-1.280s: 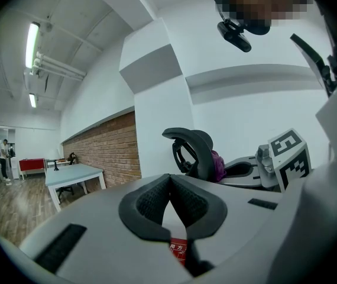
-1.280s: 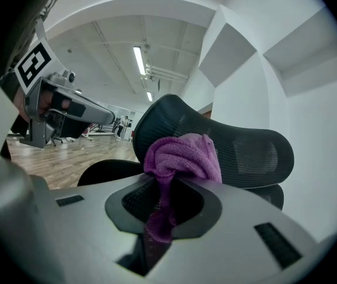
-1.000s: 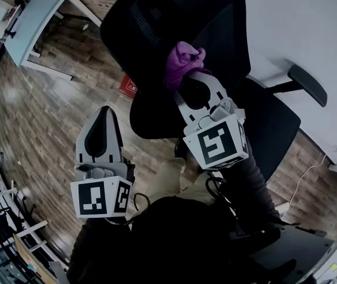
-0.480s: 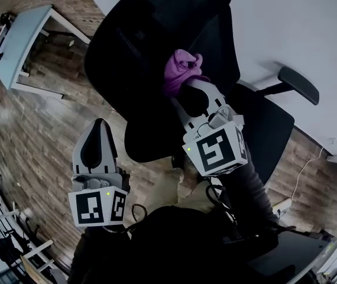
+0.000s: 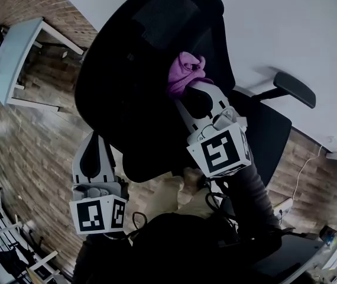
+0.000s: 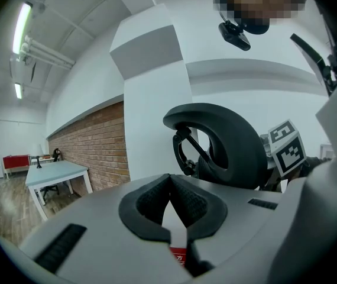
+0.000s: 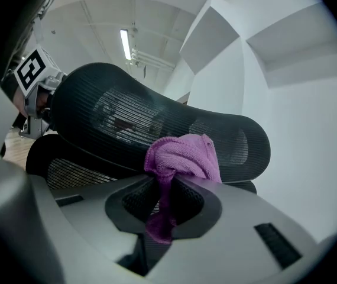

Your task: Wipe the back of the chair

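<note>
1. One black mesh chair back (image 5: 139,81), up by the white wall (image 5: 287,28); purple cloth (image 5: 184,71) seemingly against its edge, ready for wiping.
2. Pinched tight in the right gripper (image 7: 168,185); wad ahead of the tips for fabric-first contact.
3. Left gripper (image 6: 169,182) parked low, pressed together on nothing; probably just keeping clear.

We hold our right gripper (image 5: 193,90) raised and stretched forward. Its marker cube (image 5: 219,151) faces up toward our head, and its jaws are clamped on a purple cloth (image 5: 184,70) whose tail hangs down between the pads. Our left gripper (image 5: 91,142) sits lower and closer to our body, pointing forward, its jaws pressed together at the tips with nothing between them. Our right forearm (image 5: 252,189), in a dark sleeve, reaches up behind its gripper.
</note>
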### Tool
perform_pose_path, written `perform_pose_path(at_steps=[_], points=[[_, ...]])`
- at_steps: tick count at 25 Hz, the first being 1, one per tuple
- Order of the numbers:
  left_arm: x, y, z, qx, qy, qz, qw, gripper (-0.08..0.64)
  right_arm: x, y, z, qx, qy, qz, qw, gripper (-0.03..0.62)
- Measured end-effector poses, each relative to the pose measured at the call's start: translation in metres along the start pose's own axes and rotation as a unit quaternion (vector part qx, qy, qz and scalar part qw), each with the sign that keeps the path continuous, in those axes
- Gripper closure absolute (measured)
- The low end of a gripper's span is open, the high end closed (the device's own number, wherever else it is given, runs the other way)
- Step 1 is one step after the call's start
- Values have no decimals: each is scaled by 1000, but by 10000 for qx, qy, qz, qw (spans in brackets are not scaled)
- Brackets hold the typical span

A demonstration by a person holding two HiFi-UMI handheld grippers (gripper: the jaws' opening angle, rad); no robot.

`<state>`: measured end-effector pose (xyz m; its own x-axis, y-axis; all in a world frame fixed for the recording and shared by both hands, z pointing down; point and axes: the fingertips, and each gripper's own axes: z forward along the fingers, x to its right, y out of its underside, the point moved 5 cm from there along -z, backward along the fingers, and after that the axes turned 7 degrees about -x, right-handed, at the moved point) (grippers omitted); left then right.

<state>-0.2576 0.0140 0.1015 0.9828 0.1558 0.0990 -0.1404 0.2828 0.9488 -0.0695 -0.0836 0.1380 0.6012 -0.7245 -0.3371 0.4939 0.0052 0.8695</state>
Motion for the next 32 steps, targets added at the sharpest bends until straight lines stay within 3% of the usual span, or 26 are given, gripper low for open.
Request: perform_pose_path(at_steps=[32], points=[[6, -6, 8, 24, -265, 48, 9996, 551, 88, 21, 20, -62, 683, 3, 9976, 540]])
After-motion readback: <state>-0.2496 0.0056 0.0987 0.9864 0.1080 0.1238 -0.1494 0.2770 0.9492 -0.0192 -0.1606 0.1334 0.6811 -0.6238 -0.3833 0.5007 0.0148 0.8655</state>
